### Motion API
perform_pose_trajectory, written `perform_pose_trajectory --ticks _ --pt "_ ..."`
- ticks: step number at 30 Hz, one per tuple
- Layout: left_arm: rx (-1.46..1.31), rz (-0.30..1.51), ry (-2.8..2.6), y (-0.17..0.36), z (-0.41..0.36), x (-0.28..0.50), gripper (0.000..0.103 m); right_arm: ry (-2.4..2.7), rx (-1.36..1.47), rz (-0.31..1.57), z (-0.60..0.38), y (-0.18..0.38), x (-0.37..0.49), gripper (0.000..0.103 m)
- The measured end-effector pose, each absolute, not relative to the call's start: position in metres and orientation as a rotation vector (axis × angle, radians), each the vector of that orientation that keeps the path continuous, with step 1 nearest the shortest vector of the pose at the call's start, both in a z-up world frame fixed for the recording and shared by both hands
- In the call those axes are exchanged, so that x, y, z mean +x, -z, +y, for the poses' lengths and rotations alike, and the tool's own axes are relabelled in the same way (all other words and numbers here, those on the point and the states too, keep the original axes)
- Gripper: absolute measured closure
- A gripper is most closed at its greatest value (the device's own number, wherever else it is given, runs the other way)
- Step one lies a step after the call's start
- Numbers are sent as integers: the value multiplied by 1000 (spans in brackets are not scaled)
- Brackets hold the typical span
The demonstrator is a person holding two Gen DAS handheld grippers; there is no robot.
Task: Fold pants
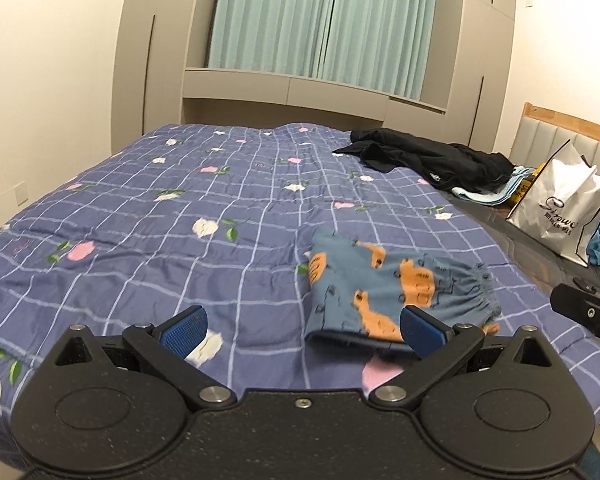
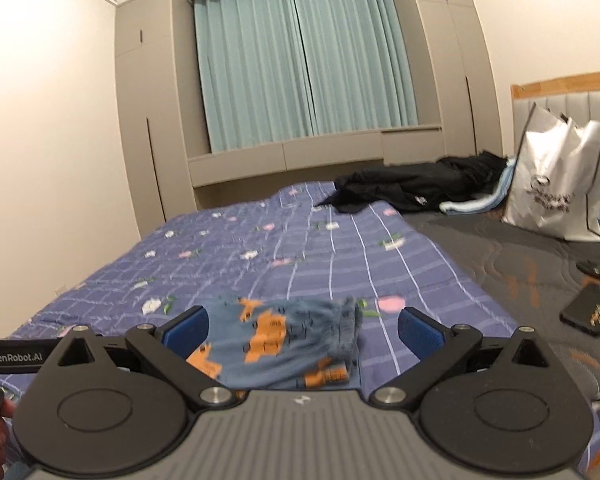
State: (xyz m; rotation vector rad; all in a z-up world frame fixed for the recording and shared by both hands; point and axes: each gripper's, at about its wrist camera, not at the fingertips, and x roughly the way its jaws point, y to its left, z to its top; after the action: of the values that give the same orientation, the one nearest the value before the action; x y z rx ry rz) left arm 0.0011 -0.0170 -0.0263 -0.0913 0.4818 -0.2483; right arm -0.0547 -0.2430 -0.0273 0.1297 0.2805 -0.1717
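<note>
The bed quilt [image 1: 148,216] is lying wide under my two tools. The pants [image 1: 384,292] are resting on it, folded into a small bundle, just ahead of my right gripper [image 2: 302,330] and ahead-right of my left gripper [image 1: 304,330]. Both are standing open and holding nothing. I am judging the cloth soft, light and floppy; the gathered waistband is best for holding. Their long axis is running left to right, waistband rightward.

Black bar at the left edge of my right wrist view [image 2: 16,357]: I read "GenRobot.AI" in white letters.
White glossy shopping bag with dark trim [image 1: 556,216]: a dark script word starting with "S"; the rest and the smaller line below I cannot read.
</note>
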Motion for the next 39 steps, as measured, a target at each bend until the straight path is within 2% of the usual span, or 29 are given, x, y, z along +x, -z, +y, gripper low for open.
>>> perform_pose_trajectory --ticks 17,39 --pt "-58 540 202 72 -15 -11 1 256 69 366 -218 78 -60 0" --pt "-29 552 211 76 -23 -15 1 272 80 367 -225 82 -60 0"
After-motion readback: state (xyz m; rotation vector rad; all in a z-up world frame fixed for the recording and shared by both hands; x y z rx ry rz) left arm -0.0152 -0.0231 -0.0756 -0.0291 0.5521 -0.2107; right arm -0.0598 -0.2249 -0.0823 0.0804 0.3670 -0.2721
